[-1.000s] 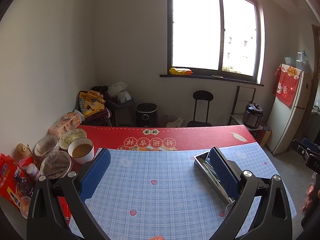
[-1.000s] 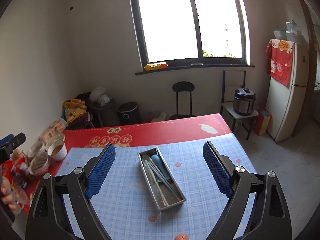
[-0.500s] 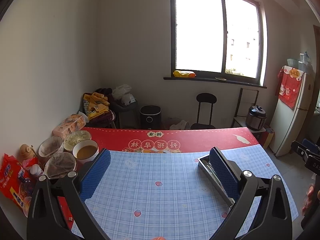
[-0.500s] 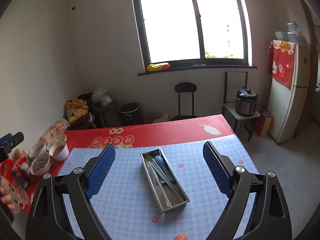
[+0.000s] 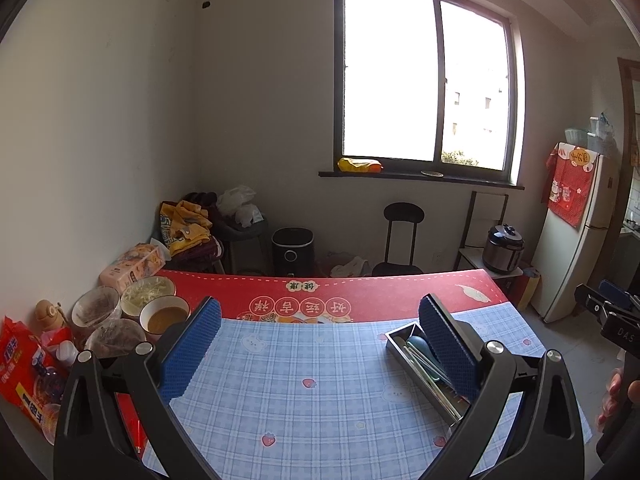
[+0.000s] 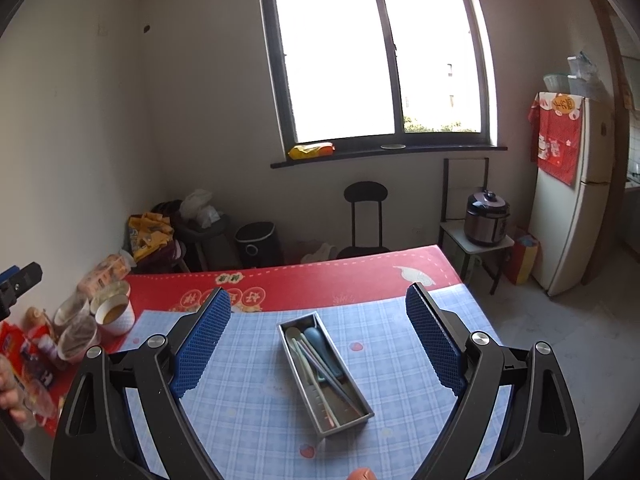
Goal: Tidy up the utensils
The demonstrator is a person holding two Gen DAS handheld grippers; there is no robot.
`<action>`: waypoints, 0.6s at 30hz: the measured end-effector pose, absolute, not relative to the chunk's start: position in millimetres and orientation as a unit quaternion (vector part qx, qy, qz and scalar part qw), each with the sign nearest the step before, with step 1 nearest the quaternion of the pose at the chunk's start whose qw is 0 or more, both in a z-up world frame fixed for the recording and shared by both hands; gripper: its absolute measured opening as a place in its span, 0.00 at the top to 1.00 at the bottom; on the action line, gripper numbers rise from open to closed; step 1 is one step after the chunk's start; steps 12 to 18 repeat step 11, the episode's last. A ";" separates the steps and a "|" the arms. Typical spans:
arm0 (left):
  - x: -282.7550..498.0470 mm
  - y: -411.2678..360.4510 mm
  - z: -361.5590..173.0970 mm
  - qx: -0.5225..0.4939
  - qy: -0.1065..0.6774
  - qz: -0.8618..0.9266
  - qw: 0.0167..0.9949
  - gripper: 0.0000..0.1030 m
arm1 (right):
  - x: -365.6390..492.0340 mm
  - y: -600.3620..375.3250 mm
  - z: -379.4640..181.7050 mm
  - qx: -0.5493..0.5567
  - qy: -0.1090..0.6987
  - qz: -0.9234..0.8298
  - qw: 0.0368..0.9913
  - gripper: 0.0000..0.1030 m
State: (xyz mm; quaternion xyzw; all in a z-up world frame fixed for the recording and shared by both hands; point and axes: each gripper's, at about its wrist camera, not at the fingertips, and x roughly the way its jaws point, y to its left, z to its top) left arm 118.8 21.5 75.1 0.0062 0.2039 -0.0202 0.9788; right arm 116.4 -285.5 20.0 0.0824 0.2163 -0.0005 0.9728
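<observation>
Blue checked tablecloth [image 6: 256, 392] over red mat [image 6: 320, 280], steel utensil tray [image 6: 362, 410], bright window [image 6: 380, 52], both tools released.

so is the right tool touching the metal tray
Apart. The right wrist view shows the right tool open and raised, with blue checked tablecloth visible on both sides between its fingers and the metal tray.

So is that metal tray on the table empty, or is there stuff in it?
Not empty. The metal tray holds several utensils lying lengthwise: pale chopsticks, a spoon and a blue-handled piece.
</observation>
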 end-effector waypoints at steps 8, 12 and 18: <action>121.0 18.7 74.9 0.010 0.209 -0.020 0.978 0.06 | 116.0 -286.1 18.3 0.086 0.221 0.000 0.972 0.16; 121.8 19.0 74.8 0.008 0.211 -0.021 0.977 0.06 | 117.8 -285.7 17.3 0.085 0.224 0.000 0.971 0.16; 121.8 19.0 74.8 0.008 0.211 -0.021 0.977 0.06 | 117.8 -285.7 17.3 0.085 0.224 0.000 0.971 0.16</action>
